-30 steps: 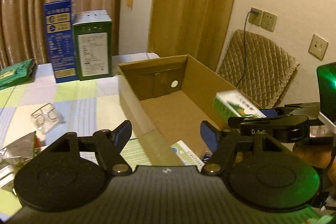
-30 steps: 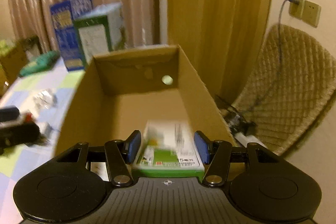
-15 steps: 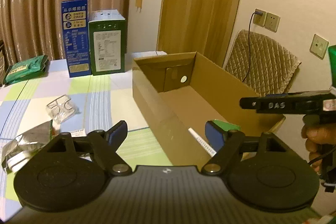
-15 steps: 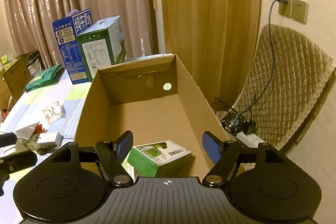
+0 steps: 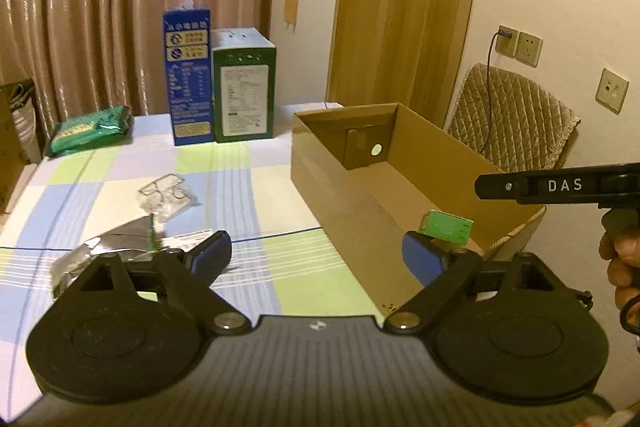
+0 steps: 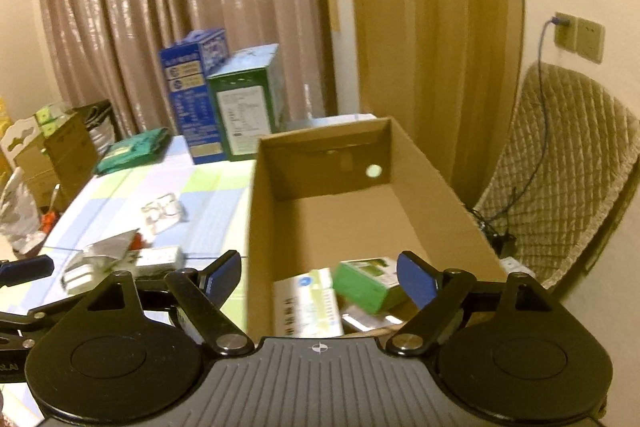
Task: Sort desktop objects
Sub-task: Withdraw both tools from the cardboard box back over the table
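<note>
Left wrist view: left gripper (image 5: pixel 316 254) empty, blue-padded jaws opening wide over the checked pastel tablecloth (image 5: pixel 256 183), beside the open brown cardboard box (image 5: pixel 344 203). Small green carton (image 5: pixel 446 227) already down inside the box. On the cloth, still unsorted: crumpled silver foil pouch (image 5: pixel 108 247) and clear plastic blister tray (image 5: pixel 166 193). Risk: sweeping toward the pouch with a spread jaw could clip the box wall and shove it. "DAS" readable on the right tool's black bar (image 5: pixel 560 185); print on the tall blue carton (image 5: pixel 187 77) too small to read.

Right wrist view: right gripper (image 6: pixel 318 277) likewise opening, nothing between the pads, above a white printed carton (image 6: pixel 306 303), apparently dropped inside, though blurred. Risk: both tools crowding near the box and colliding.
</note>
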